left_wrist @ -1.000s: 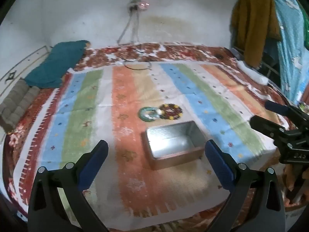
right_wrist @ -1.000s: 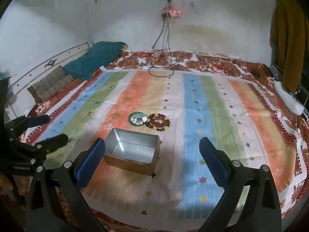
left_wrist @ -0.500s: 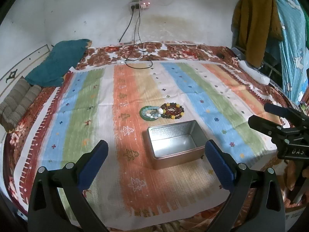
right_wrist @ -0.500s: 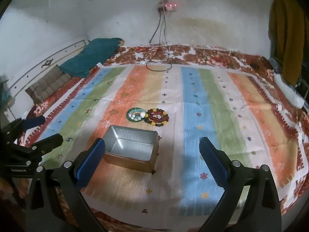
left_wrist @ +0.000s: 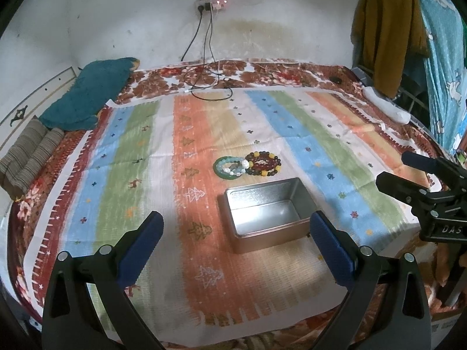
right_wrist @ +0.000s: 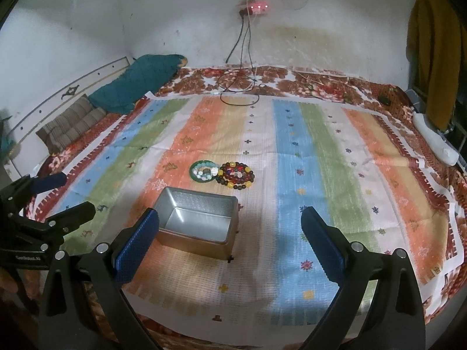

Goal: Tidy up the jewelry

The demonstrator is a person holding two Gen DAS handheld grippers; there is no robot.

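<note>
An open, empty metal tin (left_wrist: 267, 214) (right_wrist: 198, 221) sits on a striped cloth spread over a bed. Just beyond it lie a green bangle with pale bead bracelets (left_wrist: 230, 167) (right_wrist: 204, 171) and, touching it on the right, a coil of dark red and yellow bead bracelets (left_wrist: 262, 163) (right_wrist: 237, 175). My left gripper (left_wrist: 233, 242) hovers open over the near side of the tin, nothing between its blue pads. My right gripper (right_wrist: 230, 233) is open too, holding nothing, with its left pad in front of the tin's near left corner.
A teal pillow (left_wrist: 90, 99) and a striped cushion (left_wrist: 26, 154) lie at the far left. Charger cables (left_wrist: 210, 84) trail from a wall socket onto the bed's far end. Clothes (left_wrist: 388, 29) hang at the right. A white roll (right_wrist: 435, 140) lies by the right edge.
Both grippers have tilted down and crept slightly toward the bed, so the tin and bracelets look a little nearer. Nothing was grasped; both stay open.
</note>
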